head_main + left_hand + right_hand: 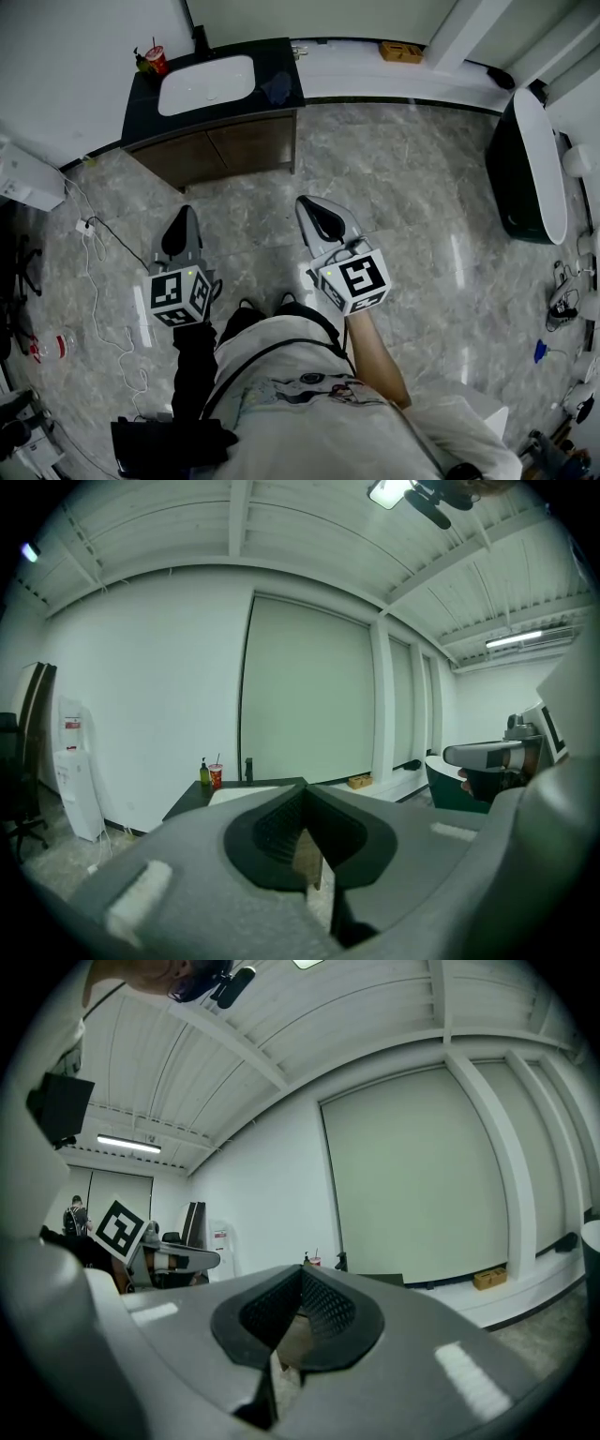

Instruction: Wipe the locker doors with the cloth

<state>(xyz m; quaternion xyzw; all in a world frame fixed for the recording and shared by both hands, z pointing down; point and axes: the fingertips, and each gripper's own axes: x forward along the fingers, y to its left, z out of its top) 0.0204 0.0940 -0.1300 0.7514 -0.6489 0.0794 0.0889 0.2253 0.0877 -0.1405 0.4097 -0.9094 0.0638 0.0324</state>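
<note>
jaws: your left gripper (186, 217) and right gripper (309, 208) are both closed and empty.
cloth (277, 87): probably the dark blue crumple on the vanity counter (277, 56), by the basin (206, 84).
handling: soft and light; pinch a raised fold.

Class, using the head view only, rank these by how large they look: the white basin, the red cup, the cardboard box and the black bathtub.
1. black bathtub
2. white basin
3. cardboard box
4. red cup
The last two look close in size.
</note>
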